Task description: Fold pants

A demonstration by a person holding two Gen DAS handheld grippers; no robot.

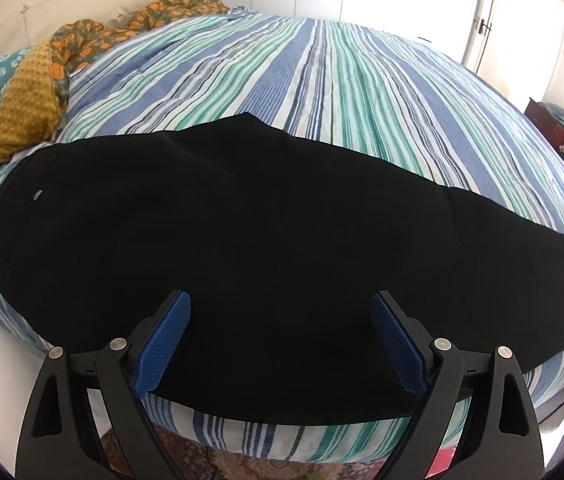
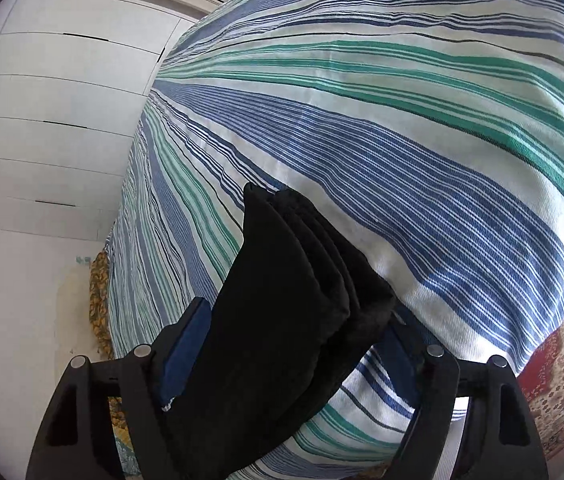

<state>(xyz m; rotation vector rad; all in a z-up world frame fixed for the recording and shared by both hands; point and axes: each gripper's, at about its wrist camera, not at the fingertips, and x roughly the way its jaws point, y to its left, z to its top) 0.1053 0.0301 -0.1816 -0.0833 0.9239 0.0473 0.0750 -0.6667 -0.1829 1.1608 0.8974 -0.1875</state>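
Black pants [image 1: 242, 220] lie flat across the near side of a striped bed cover [image 1: 321, 60], waist to the left and legs to the right. My left gripper [image 1: 280, 300] hovers open over their near edge, nothing between its blue pads [image 1: 166, 340]. In the right wrist view the stacked leg ends of the pants [image 2: 282, 260] rest on the bed cover [image 2: 401, 120] and run back between the fingers of my right gripper [image 2: 297, 312]. Its jaws stand wide on either side of the cloth without visibly squeezing it. Its right pad [image 2: 399, 344] is partly hidden by the fabric.
A mustard cushion [image 1: 30, 92] and a floral orange blanket [image 1: 122, 28] lie at the far left of the bed. White wardrobe doors [image 2: 42, 120] stand beyond it. A patterned rug [image 2: 561, 360] covers the floor beside the bed. Dark wooden furniture [image 1: 549, 124] stands at the right.
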